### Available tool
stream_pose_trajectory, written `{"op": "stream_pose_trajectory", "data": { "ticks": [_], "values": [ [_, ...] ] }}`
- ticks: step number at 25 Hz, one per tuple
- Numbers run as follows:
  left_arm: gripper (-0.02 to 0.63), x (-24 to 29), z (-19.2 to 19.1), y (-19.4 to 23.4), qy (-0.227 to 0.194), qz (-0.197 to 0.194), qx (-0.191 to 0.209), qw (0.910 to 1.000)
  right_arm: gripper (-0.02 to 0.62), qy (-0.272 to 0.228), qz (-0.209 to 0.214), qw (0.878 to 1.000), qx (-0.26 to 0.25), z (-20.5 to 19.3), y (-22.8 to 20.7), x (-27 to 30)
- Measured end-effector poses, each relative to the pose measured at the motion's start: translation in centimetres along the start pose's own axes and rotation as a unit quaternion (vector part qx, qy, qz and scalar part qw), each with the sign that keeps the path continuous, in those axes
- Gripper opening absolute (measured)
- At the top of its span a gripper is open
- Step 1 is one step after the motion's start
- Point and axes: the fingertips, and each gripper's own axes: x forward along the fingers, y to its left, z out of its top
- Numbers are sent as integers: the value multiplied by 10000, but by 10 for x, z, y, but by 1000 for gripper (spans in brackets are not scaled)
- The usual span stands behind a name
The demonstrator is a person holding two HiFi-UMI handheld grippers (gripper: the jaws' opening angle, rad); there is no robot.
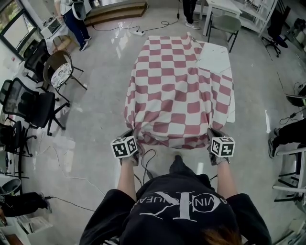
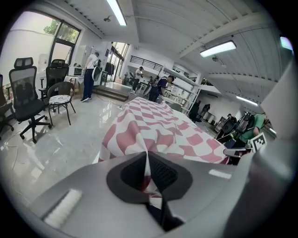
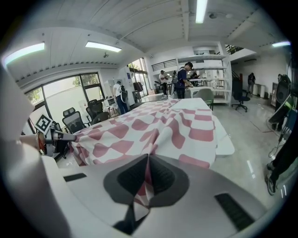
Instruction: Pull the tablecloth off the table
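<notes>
Both forearms reach forward, side by side. The left gripper point(image 1: 129, 138) and right gripper point(image 1: 213, 137) (marker cubes facing up) each have their jaws clamped together, a fold of tablecloth point(image 1: 178, 98) pinched between them.

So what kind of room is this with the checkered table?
Probably a big office or lab workspace: rolling office chairs, cables across the shiny floor, and white shelving racks.

A black short-sleeved shirt point(image 1: 177, 210) with white lettering is worn. The left gripper point(image 1: 132, 138) and right gripper point(image 1: 212, 136) are made grey with dark jaws, each topped by a black-and-white marker cube point(image 1: 124, 147).
</notes>
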Motion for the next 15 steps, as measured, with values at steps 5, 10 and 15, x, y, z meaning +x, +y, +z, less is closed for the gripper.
{"op": "stream_pose_trajectory", "data": {
  "ticks": [5, 10, 15],
  "values": [
    [14, -17, 7, -9, -73, 28, -91, 9999, 15, -26, 31, 10000, -6, 8, -1, -19],
    [14, -45, 4, -19, -67, 34, -111, 9999, 15, -35, 26, 10000, -80, 15, 8, -46],
    [14, -58, 11, -34, -127, 10, -152, 9998, 15, -79, 56, 9999, -92, 25, 5, -64]
  ]
}}
